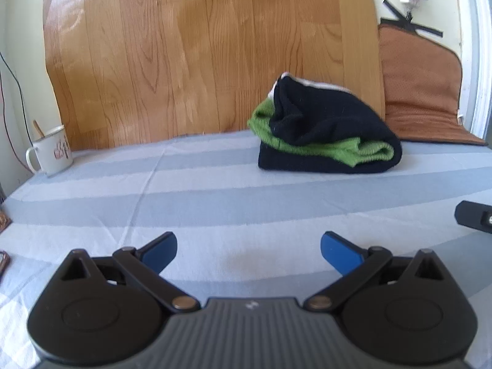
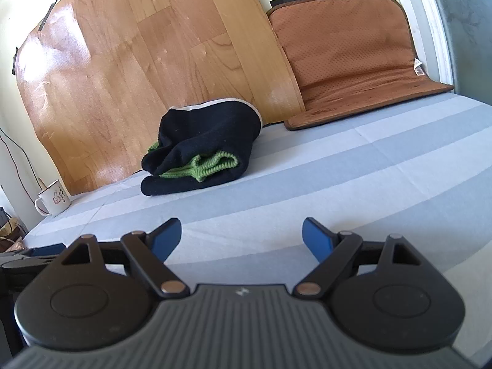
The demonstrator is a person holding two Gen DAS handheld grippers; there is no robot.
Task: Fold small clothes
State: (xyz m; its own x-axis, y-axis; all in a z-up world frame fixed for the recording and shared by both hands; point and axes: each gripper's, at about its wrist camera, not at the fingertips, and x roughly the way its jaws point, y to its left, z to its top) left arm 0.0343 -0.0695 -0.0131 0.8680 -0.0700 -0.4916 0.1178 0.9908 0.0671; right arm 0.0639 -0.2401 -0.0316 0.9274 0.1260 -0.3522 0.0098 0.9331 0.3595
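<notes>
- Both grippers are hovering low over the striped sheet (image 1: 215,190), nothing between the blue pads.
- I'm holding my left gripper (image 1: 248,250) with jaws standing wide apart, empty, pointing toward the far wall.
- I'm holding my right gripper (image 2: 241,236) the same way, jaws spread wide, gripping nothing.
- Part of my right gripper is showing at the right edge of the left wrist view; part of my left one is peeking in at the lower left of the right wrist view.
- Folded garment (image 1: 326,129) is lying on the sheet well ahead of both grippers, apart from them: black knit with green layers showing in the fold and a white trim at the back edge.
- It's sitting just in front of the wood-pattern board (image 1: 200,46) that is leaning against the wall; I can't tell if it's touching.
- Brown perforated mat (image 2: 347,52) is standing bent against the wall to the right of the board, its lower flap lying on the sheet.
- White enamel mug (image 1: 52,152) with something wooden sticking out is standing at the far left corner of the sheet, well apart from the garment.
</notes>
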